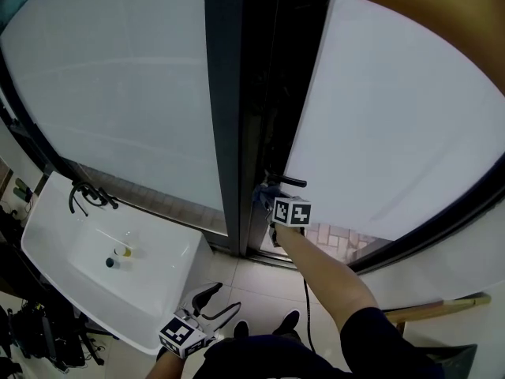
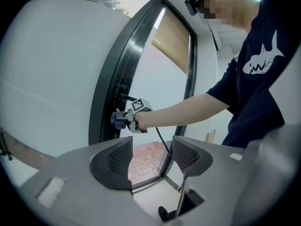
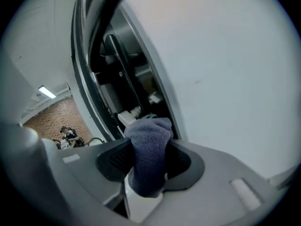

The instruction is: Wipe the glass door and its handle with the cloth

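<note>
The frosted glass door (image 1: 394,133) stands ajar beside a dark frame (image 1: 237,117). Its black lever handle (image 1: 286,181) sticks out at the door's edge. My right gripper (image 1: 267,200) is shut on a blue-grey cloth (image 3: 148,154), and the cloth (image 1: 263,197) is pressed to the door's edge just below the handle. In the right gripper view the cloth's top sits by a white latch piece (image 3: 127,117), with the glass (image 3: 225,79) at right. My left gripper (image 1: 217,302) hangs low near my waist, open and empty (image 2: 151,157), looking at the right gripper's cloth (image 2: 118,119) and the handle (image 2: 126,97).
A white sink (image 1: 55,235) with a black tap (image 1: 87,196) stands at the lower left. A fixed frosted pane (image 1: 118,93) fills the left. A wooden stick (image 1: 434,310) lies at the lower right. A cable (image 1: 306,298) hangs from the right gripper over the tiled floor.
</note>
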Demonstrator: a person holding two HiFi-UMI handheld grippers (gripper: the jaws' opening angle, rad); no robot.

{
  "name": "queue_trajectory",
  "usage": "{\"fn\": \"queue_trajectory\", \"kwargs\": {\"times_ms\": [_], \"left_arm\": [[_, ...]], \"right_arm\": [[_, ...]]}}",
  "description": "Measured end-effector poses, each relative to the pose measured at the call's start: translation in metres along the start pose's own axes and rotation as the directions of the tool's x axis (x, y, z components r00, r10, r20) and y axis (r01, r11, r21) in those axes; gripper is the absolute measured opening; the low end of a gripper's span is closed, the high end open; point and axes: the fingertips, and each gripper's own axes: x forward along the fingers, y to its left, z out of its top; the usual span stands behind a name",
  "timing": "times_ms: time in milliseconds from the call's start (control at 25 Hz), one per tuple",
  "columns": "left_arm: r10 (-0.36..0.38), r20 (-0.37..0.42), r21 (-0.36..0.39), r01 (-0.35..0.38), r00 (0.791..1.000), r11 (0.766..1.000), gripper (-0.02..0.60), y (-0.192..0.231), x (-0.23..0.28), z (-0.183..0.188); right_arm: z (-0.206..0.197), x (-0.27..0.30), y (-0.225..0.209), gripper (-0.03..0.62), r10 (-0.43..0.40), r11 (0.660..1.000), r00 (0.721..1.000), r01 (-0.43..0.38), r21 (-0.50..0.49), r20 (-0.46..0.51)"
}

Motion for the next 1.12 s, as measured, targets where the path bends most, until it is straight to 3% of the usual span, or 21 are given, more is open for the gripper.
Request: {"fn": "queue_trajectory", "kwargs": {"times_ms": [240,560,840,960,1120], "left_arm": [[0.011,-0.005,-0.015,-0.011,1.000,1.000,0.261,0.005,-0.004,0.002],[0.001,-0.020,-0.014,-0.001,1.000,1.000,0.261,0.006,0.005,-0.009],[0.004,-0.033,-0.007,-0.004,0.999,1.000,0.261,0.001,0.004,-0.012],[0.013,-0.027,-0.020,-0.013,1.000,1.000,0.261,-0.001,0.003,-0.006],[0.024,-0.034,-0.015,-0.025,0.999,1.000,0.261,0.003,-0.003,-0.018]], "right_arm": [[0.009,-0.004,0.007,0.169,-0.053,0.981,0.998,0.058,-0.188,0.028],[0.001,0.010,0.008,0.141,-0.037,0.983,0.999,0.036,-0.182,-0.003],[-0.041,0.029,-0.006,0.140,-0.051,0.997,0.989,0.042,-0.069,-0.138],[-0.044,0.023,-0.009,0.140,-0.015,1.000,0.994,0.014,-0.009,-0.107],[-0.019,0.004,-0.005,0.140,0.023,0.997,1.000,-0.023,0.075,-0.002]]}}
